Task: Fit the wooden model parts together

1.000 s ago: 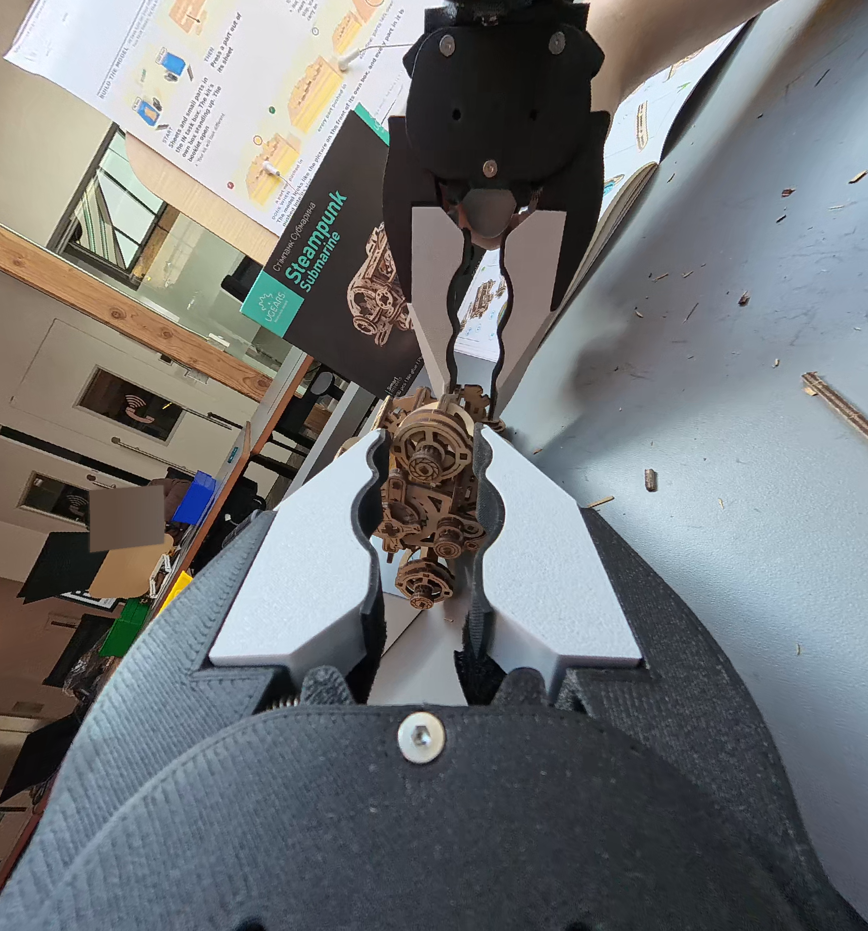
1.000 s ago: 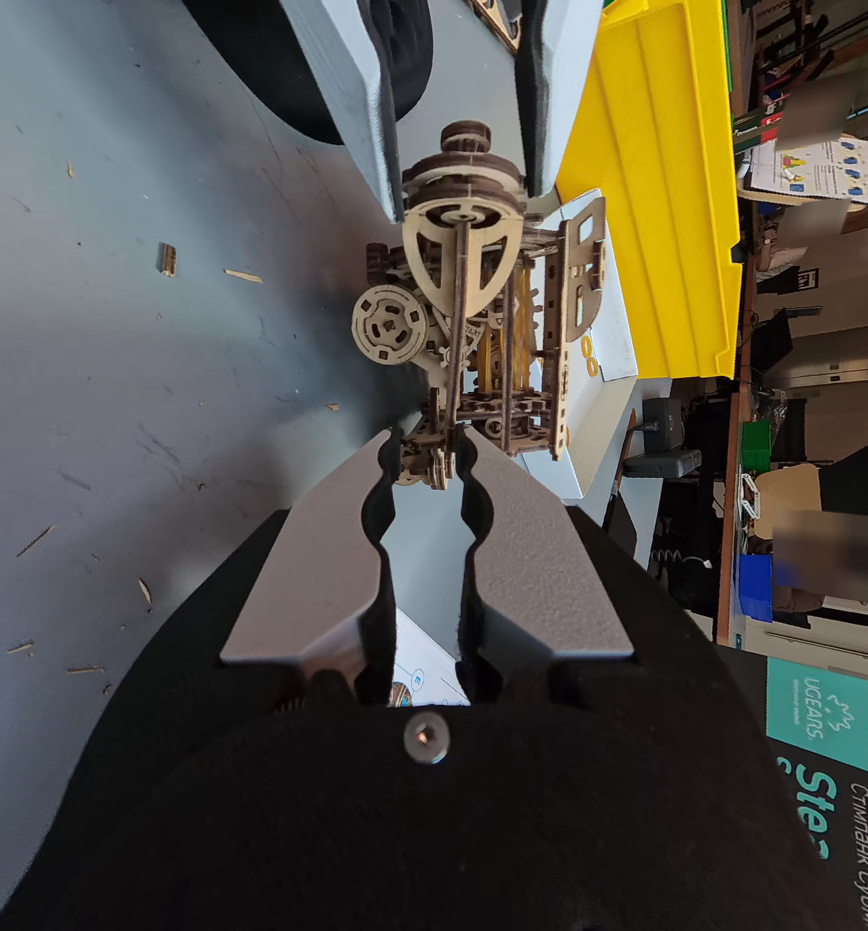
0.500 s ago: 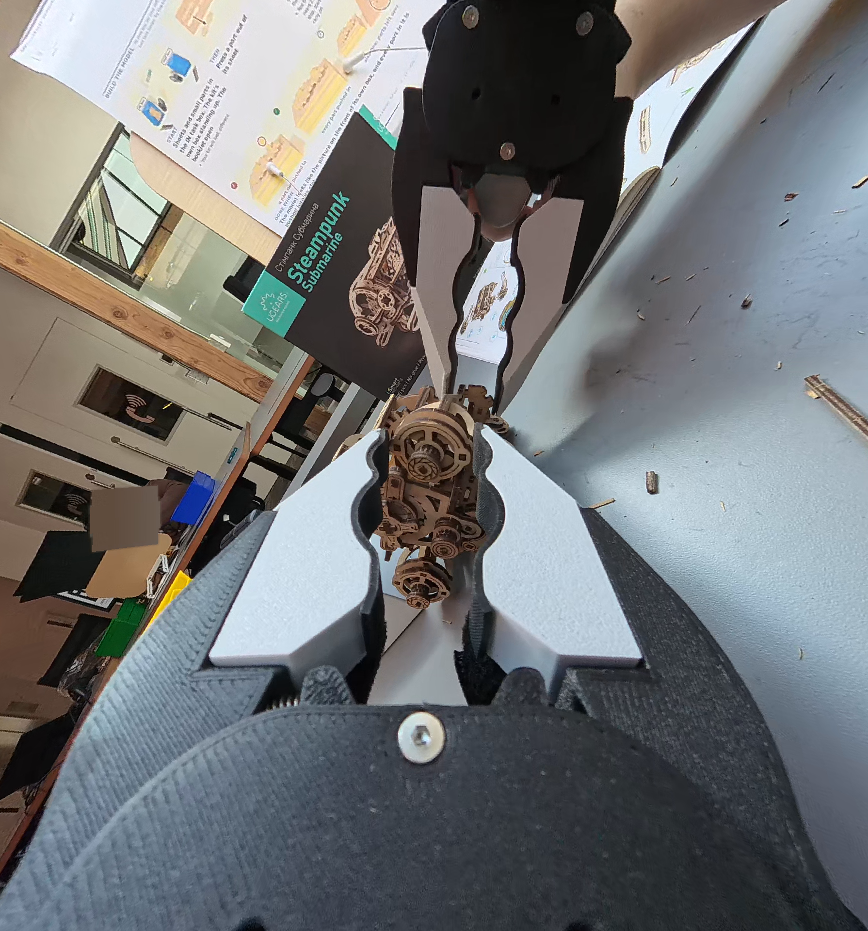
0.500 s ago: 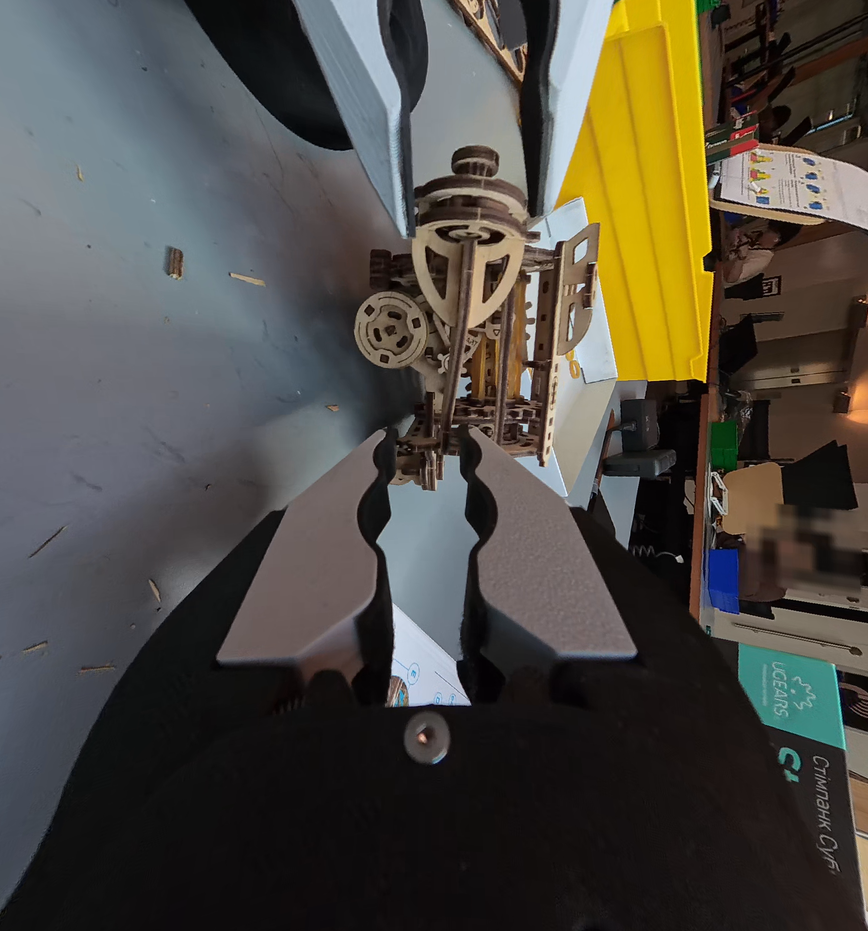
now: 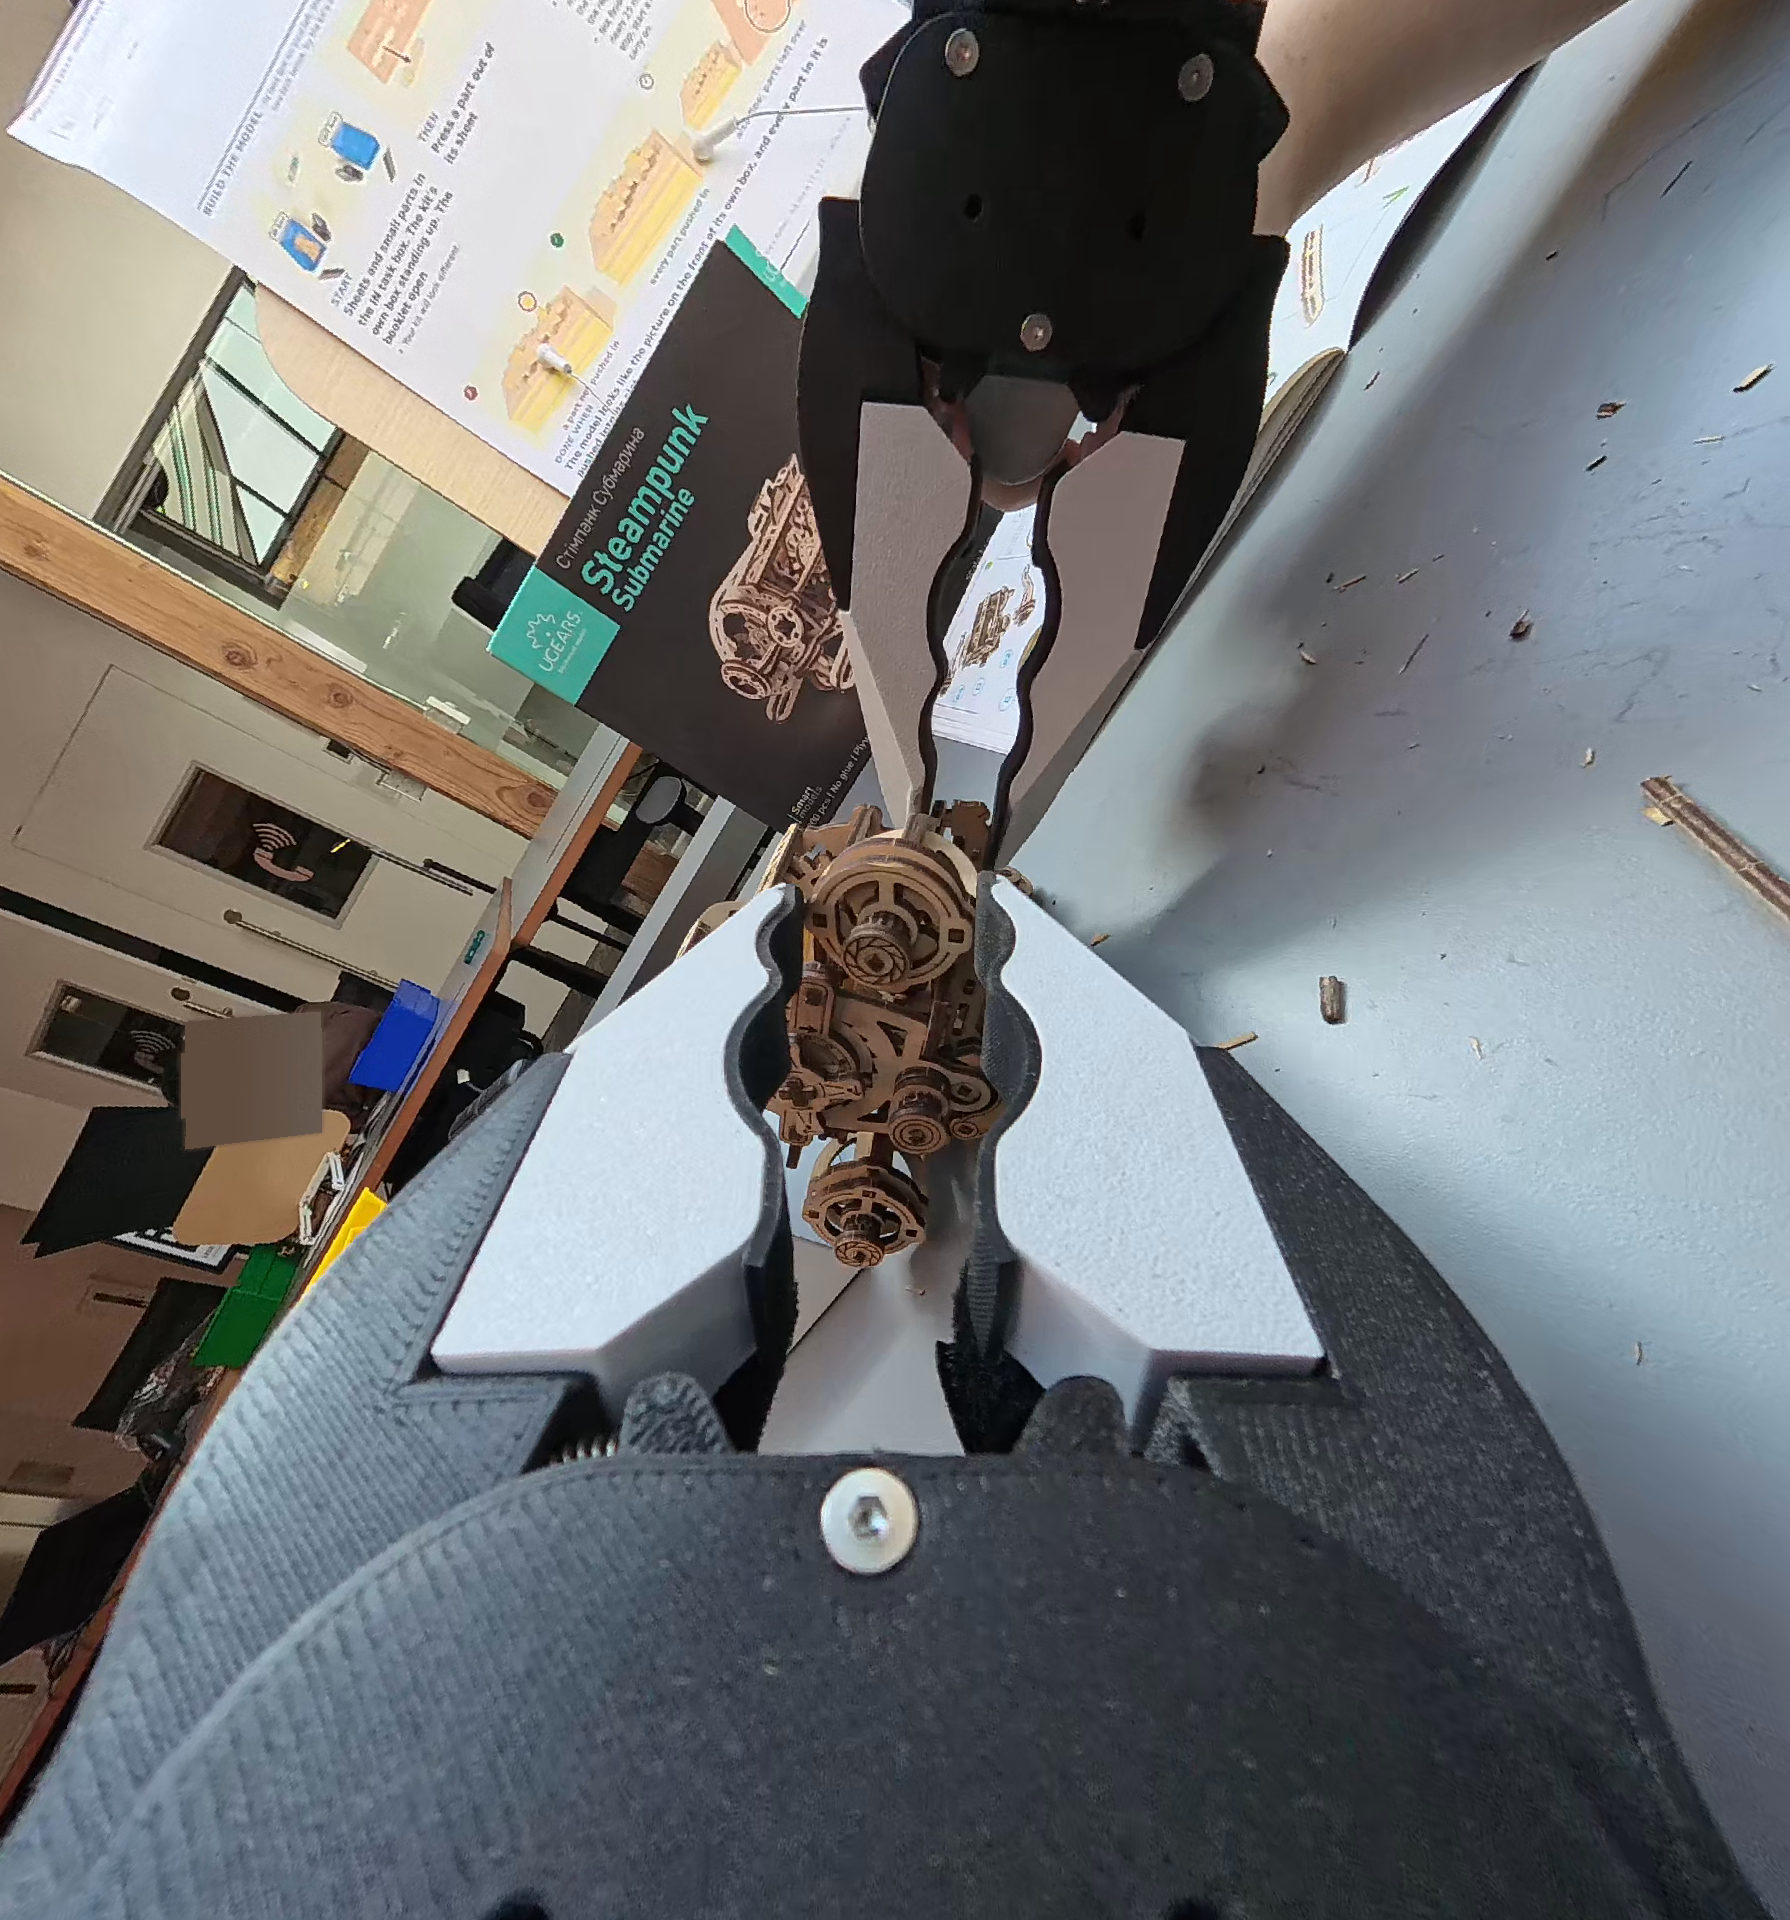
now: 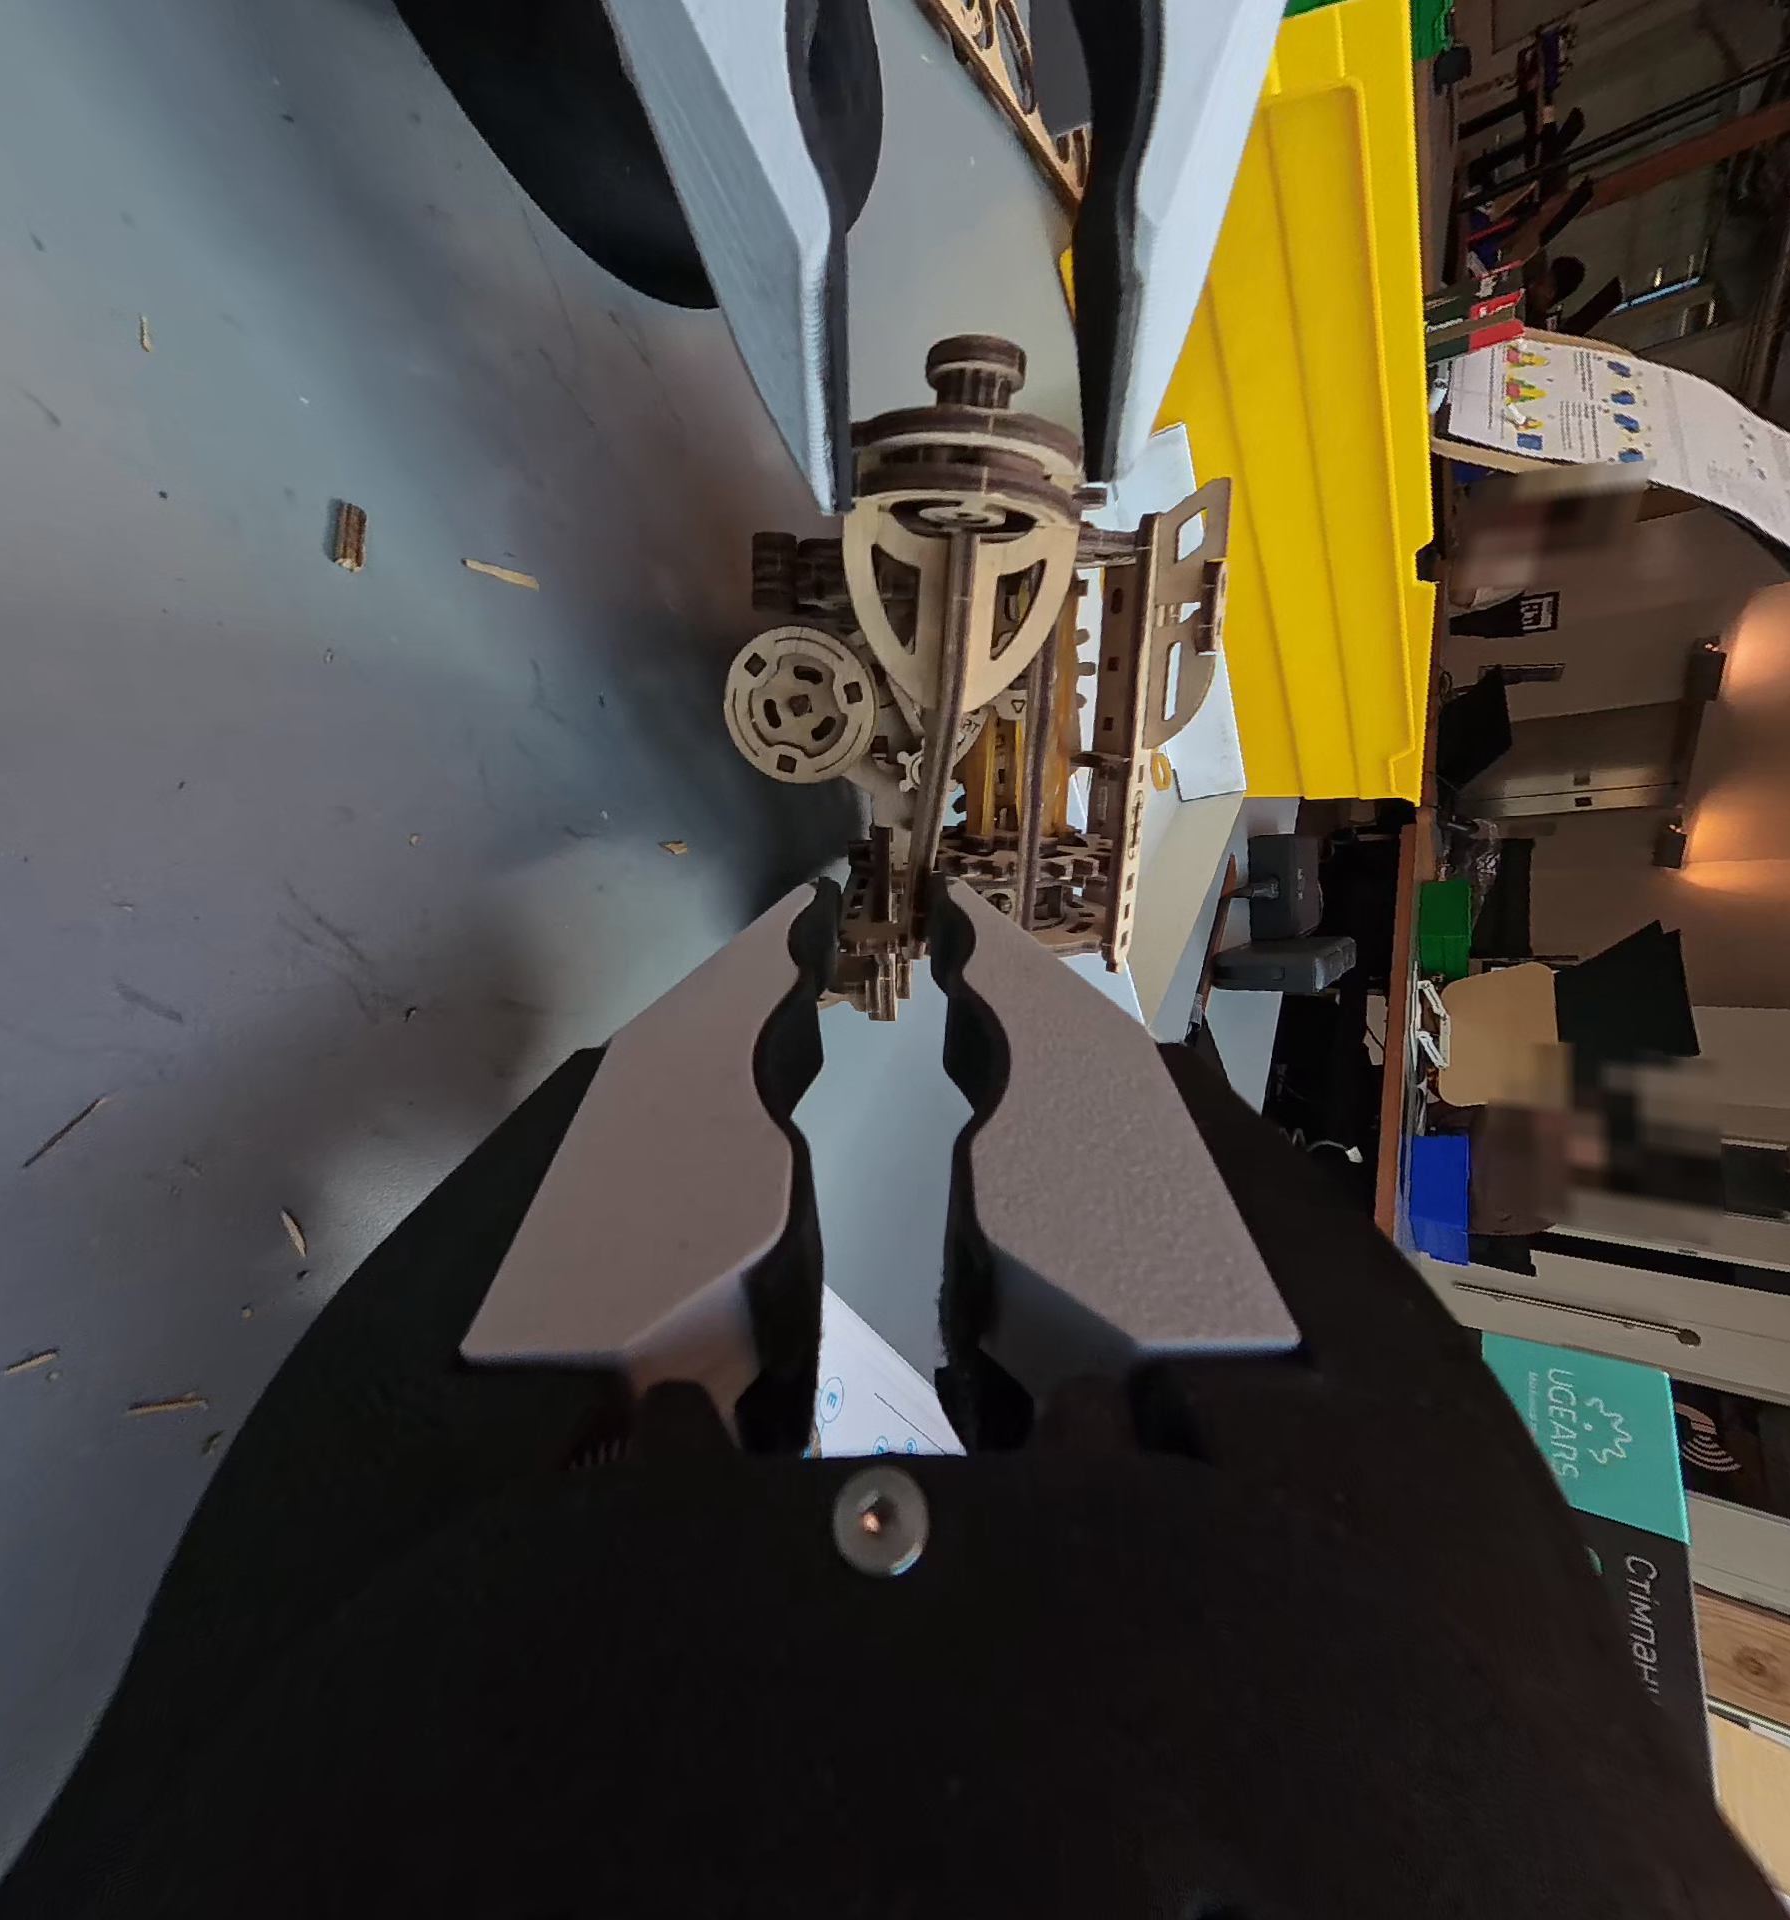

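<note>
1. Wooden model: laser-cut plywood assembly of gears, wheels and frame plates, held up off the grey counter between two grippers.
2. Left gripper: clamped on the model's round, domed end, both dark pads pressed against the sides of the disc; jaws parted fairly wide by the width of that disc. Seen also from the opposite side, fingertips bearing on the stacked discs.
3. Right gripper: jaws narrower, closed on a small stepped wooden block at the model's near end, pads touching it on both sides. In the left wrist view, slim fingertips meeting the far end of the model.
4. Orientation: long axis running from one gripper to the other, domed end toward the left gripper, gear frame toward the right gripper; small spoked wheel set out on the counter side.
5. Surroundings: yellow bin beyond the model; dark product box and printed instruction sheet behind the right gripper; wood chips and a thin wooden strip scattered on the counter.
</note>
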